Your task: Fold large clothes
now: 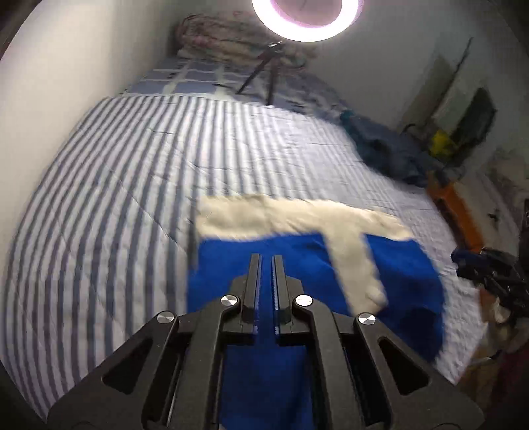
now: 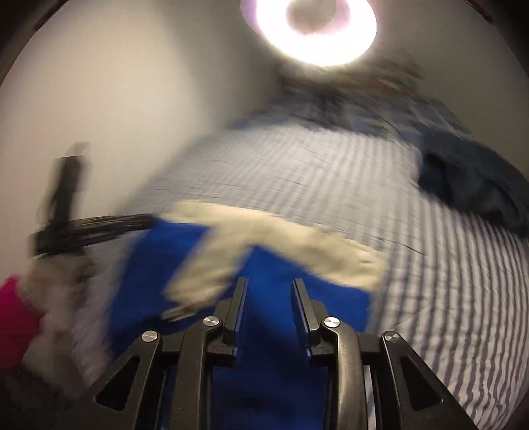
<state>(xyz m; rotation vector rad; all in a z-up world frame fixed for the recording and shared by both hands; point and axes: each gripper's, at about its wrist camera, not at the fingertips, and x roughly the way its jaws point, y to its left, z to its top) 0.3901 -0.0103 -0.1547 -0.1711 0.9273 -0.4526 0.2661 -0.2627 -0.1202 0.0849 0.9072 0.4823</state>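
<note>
A bright blue garment [image 1: 403,274] with white fleecy parts [image 1: 264,215] lies on the striped bed [image 1: 132,182]. My left gripper [image 1: 267,259] hovers over its near left part, jaws shut to a thin slit. No cloth shows between them. In the right wrist view the same garment [image 2: 158,264] and its white fleece [image 2: 297,244] are blurred. My right gripper [image 2: 269,284] is over the blue cloth with its jaws apart, and only cloth lying below shows in the gap. The left gripper [image 2: 145,221] appears blurred at the garment's left edge, held by a hand in a pink sleeve [image 2: 13,317].
A crumpled dark blue pile of clothes [image 1: 386,149] sits at the bed's far right. A ring light [image 1: 304,20] on a tripod [image 1: 258,76] stands at the head of the bed, near a bundled quilt. A white wall runs along the left. Clutter and an orange object [image 1: 459,211] lie beyond the right edge.
</note>
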